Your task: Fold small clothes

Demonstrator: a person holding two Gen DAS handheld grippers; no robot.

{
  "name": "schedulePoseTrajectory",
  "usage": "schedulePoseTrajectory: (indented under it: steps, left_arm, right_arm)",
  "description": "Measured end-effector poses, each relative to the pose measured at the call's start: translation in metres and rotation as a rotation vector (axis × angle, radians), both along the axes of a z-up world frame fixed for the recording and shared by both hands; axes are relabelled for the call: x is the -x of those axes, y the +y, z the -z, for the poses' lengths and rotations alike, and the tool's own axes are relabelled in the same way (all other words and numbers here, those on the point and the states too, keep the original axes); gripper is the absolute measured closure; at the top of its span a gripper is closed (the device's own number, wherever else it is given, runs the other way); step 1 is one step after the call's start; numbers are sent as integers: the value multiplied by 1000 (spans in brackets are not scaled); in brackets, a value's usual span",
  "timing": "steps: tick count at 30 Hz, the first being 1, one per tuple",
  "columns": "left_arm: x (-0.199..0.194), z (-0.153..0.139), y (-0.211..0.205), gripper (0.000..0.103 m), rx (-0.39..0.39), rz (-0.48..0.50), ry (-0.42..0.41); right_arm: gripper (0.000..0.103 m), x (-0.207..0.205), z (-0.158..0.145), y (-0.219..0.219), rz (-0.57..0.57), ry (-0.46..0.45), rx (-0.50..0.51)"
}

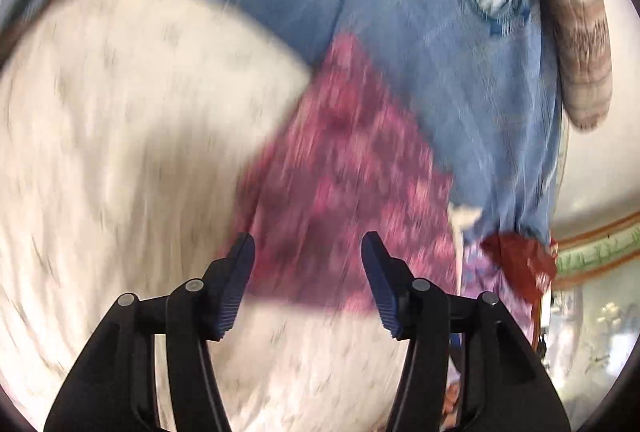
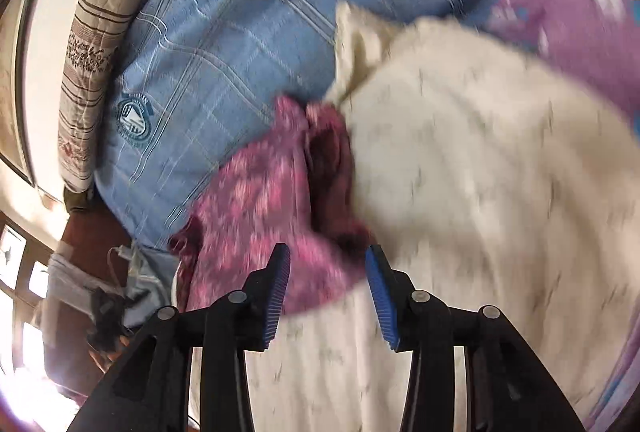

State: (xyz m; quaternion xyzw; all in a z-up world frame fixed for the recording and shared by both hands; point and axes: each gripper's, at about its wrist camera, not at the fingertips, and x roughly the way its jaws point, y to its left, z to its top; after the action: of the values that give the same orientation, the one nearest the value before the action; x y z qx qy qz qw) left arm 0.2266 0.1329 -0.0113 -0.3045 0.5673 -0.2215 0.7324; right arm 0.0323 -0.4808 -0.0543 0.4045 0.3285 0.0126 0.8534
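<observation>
I count one magenta patterned garment [image 2: 256, 199] — it lies crumpled on the blue plaid bedcover [image 2: 240, 11], its far end tucked against the one cream blanket [image 2: 480, 171]. Both views are blurred. My left hand-held gripper [image 1: 308, 284] hangs over the garment's near edge, jaws apart, nothing between them. My right hand-held gripper [image 2: 328, 296] is likewise parted and empty — just short of the garment. One striped pillow [image 2: 100, 31] lies beyond the bedcover's crest.
</observation>
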Motion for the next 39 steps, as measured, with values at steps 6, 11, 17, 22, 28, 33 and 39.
schedulePoseTrajectory:
  steps: [6,11,17,22,28,33,39]
  left_arm:
    - [21,41,-17,47,60,15,102]
    - [-14,40,-30,47,86,-86,106]
    - [-26,11,-44,87,6,-170,13]
    - [24,-17,-25,92,-55,-164,-83]
    - [100,-15,4,93,-25,-125,15]
    - [156,7,15,92,-77,-24,50]
    - [162,27,27,88,-95,51,103]
  right_arm:
    - [43,-8,36,10,12,29,-91]
    - [42,-38,45,17,73,-15,-103]
    - [94,-55,39,22,87,-50,-133]
    - [94,-7,0,31,3,-170,-141]
    - [94,66,-13,50,-55,-208,-198]
    - [94,157,28,47,-23,-138,-269]
    - [84,183,93,51,30,127,-228]
